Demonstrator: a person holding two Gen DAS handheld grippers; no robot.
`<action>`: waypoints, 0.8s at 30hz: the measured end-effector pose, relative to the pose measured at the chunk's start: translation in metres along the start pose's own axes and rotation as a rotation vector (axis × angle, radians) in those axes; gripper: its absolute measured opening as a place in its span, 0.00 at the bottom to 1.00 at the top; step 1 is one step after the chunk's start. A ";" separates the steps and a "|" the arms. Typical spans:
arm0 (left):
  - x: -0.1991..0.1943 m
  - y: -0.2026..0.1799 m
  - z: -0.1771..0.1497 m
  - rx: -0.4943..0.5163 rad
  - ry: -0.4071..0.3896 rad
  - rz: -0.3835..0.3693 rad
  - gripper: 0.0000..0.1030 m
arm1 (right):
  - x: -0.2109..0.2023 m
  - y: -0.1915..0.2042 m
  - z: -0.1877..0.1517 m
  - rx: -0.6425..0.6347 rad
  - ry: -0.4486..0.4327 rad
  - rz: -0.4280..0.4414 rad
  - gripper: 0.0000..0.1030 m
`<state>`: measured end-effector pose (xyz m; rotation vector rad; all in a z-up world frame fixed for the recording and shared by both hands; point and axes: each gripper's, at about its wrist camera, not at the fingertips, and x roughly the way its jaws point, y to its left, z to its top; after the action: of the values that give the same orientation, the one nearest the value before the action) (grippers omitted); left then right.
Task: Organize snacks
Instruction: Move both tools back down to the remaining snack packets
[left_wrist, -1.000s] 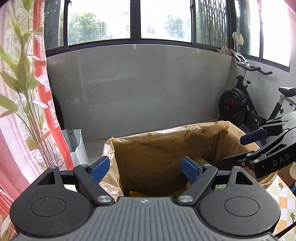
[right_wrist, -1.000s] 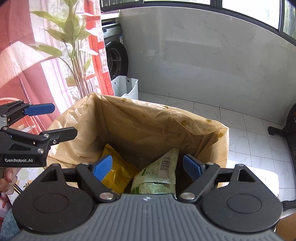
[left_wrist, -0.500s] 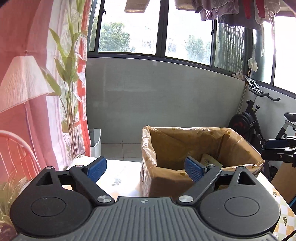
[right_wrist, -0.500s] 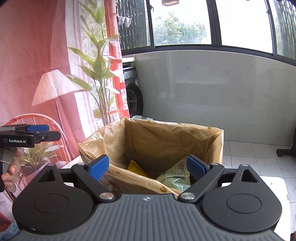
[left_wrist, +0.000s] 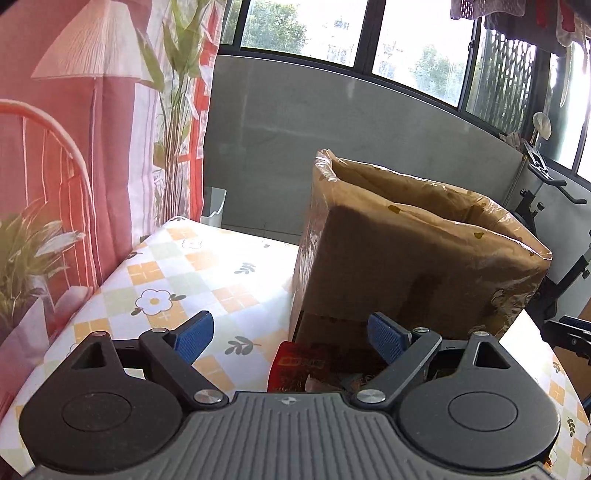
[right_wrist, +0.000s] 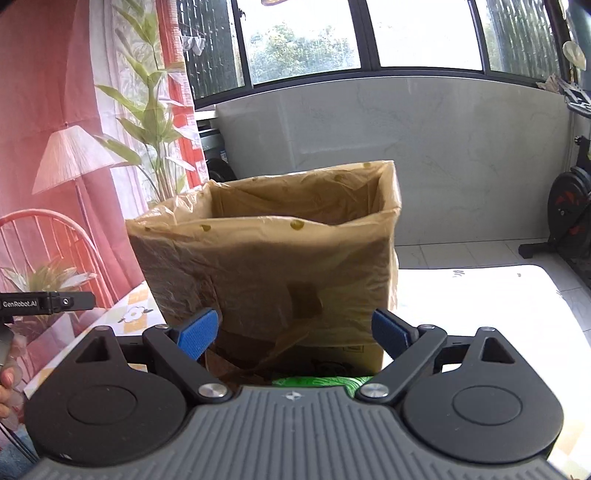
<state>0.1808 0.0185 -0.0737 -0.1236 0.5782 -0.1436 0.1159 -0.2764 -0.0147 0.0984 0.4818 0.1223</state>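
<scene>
Left tool (left_wrist: 290, 338): blue-padded fingers spread wide, nothing between them.
Right tool (right_wrist: 295, 334): spread wide, empty.
Red foil snack packet (left_wrist: 299, 371): on the tabletop, just beyond the left tool, at 12 o'clock, against the box base.
Green snack packet (right_wrist: 321, 381): at the right tool's front edge, mostly hidden.
Cardboard box lined with a tan plastic bag (left_wrist: 417, 269): upright at 1 o'clock.
Floral checked tabletop (left_wrist: 177, 273): extends toward 10 o'clock.

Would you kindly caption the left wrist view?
Open left tongs hover above a red snack packet beside the lined box.
</scene>
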 end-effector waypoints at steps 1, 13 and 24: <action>0.001 0.002 -0.004 -0.012 0.009 0.003 0.89 | 0.001 0.001 -0.007 0.000 0.010 -0.006 0.89; 0.010 -0.004 -0.023 0.009 0.056 0.035 0.88 | 0.035 0.005 -0.034 -0.014 0.160 -0.039 0.89; 0.017 -0.002 -0.030 0.003 0.076 0.044 0.88 | 0.093 0.015 -0.034 -0.053 0.327 -0.142 0.90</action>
<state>0.1777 0.0111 -0.1073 -0.1024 0.6562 -0.1068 0.1809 -0.2463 -0.0848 -0.0089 0.8096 0.0108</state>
